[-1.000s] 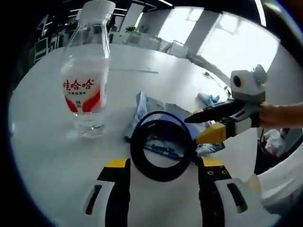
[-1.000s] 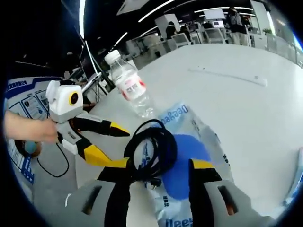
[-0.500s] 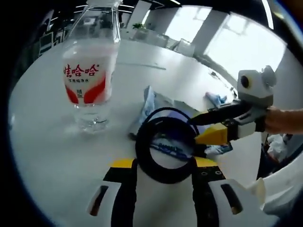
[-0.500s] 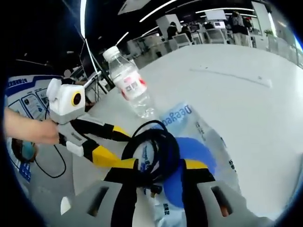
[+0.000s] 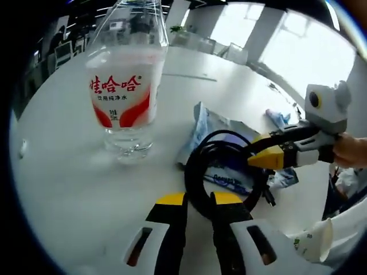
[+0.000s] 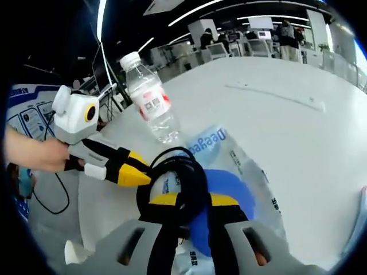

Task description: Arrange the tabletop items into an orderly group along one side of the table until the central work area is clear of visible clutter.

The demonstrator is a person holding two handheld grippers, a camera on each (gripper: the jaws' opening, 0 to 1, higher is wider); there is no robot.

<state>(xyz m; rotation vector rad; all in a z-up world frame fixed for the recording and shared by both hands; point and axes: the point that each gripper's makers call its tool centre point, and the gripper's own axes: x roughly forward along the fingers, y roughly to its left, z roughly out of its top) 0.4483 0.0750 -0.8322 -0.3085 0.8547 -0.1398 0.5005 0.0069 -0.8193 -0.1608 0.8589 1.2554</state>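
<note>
A clear water bottle (image 5: 129, 86) with a red-and-white label stands upright on the white table (image 5: 63, 172); it also appears at the back left in the right gripper view (image 6: 150, 103). A black coiled cable (image 5: 225, 172) lies on a blue-and-clear plastic packet (image 5: 209, 123). My left gripper (image 5: 198, 201) is shut on the near side of the coil. My right gripper (image 6: 192, 200) is shut on the cable (image 6: 183, 177) from the opposite side, over the packet (image 6: 235, 172). Each gripper shows in the other's view, the right gripper (image 5: 261, 154) and the left gripper (image 6: 137, 172).
A paper cup (image 5: 312, 243) stands by the table edge, also seen low left in the right gripper view (image 6: 71, 249). A small blue item (image 5: 278, 117) lies beyond the packet. A thin strip (image 6: 275, 94) lies far out on the table. A hand (image 6: 28, 152) holds the left gripper.
Both grippers' jaws have closed from wide apart onto the cable coil. The left gripper view has come closer to the bottle.
</note>
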